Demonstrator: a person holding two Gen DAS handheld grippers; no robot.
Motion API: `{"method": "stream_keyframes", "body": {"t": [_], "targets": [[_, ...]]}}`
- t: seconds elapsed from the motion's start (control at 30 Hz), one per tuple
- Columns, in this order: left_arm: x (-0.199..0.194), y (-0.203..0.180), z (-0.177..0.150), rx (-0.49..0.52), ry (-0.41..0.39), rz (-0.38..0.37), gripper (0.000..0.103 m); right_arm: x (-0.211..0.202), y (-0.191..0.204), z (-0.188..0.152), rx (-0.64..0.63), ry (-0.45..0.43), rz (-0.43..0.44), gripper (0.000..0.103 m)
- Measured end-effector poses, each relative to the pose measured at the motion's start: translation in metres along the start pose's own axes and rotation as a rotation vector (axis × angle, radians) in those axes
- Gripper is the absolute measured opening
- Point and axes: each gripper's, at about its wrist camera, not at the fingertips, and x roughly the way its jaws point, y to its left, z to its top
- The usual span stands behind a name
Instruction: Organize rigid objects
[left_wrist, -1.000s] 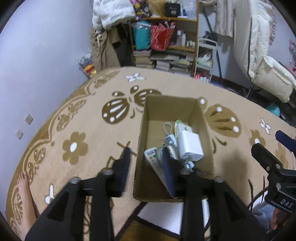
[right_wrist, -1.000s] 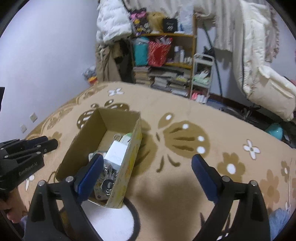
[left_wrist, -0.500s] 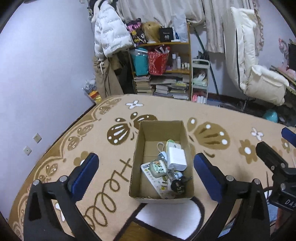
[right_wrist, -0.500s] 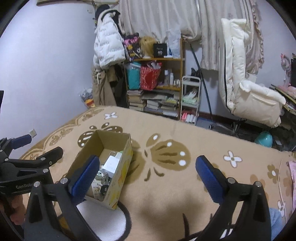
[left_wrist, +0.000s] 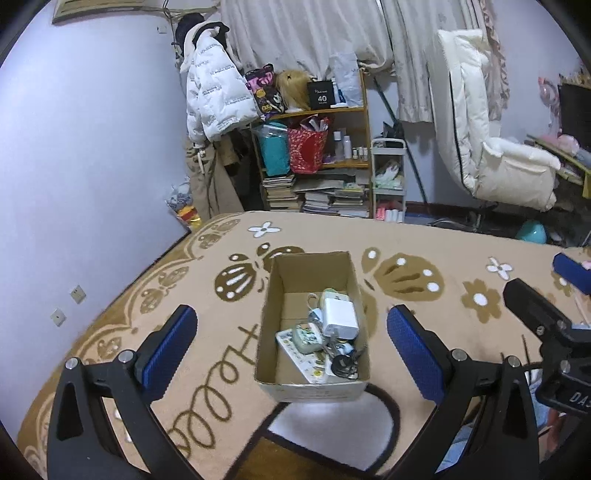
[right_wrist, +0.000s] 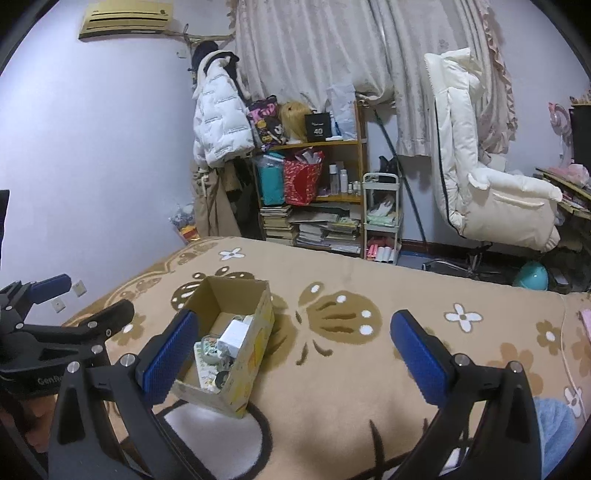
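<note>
An open cardboard box (left_wrist: 269, 317) (right_wrist: 258, 332) stands on a tan patterned rug (left_wrist: 424, 295). Inside lie a white charger block (left_wrist: 340, 317) (right_wrist: 232, 334), a small green patterned case (left_wrist: 306, 336), a flat white patterned card, keys (left_wrist: 345, 363) and other small items. My left gripper (left_wrist: 291, 347) hangs above and in front of the box, open wide with nothing between its blue pads. My right gripper (right_wrist: 291, 350) is open too, empty, over the rug just right of the box. Each gripper shows at the edge of the other's view.
A cluttered shelf (left_wrist: 317, 155) with books, bags and bottles stands against the far wall, a small white cart (left_wrist: 389, 184) beside it. A cream chair (left_wrist: 498, 158) is at the right. A white round patch (left_wrist: 325, 432) marks the rug near the box.
My left gripper went from narrow over the box's front corner to wide open. Both grippers rose and drew back, so the box looks smaller and more of the room shows.
</note>
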Motion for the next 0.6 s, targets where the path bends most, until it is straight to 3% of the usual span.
{"method": "stream_keyframes", "body": {"t": [0.27, 0.47, 0.6], "targets": [[0.013, -0.006, -0.032, -0.001, 0.025, 0.002, 0.102, -0.001, 0.001, -0.016, 0.007, 0.011, -0.004, 0.103], [0.012, -0.014, -0.039, 0.049, -0.020, 0.036, 0.102, 0.007, 0.008, -0.035, -0.037, 0.057, -0.010, 0.103], [0.015, -0.012, -0.040, 0.030, -0.017, 0.014, 0.102, 0.007, 0.011, -0.040, -0.046, 0.063, -0.008, 0.103]]}}
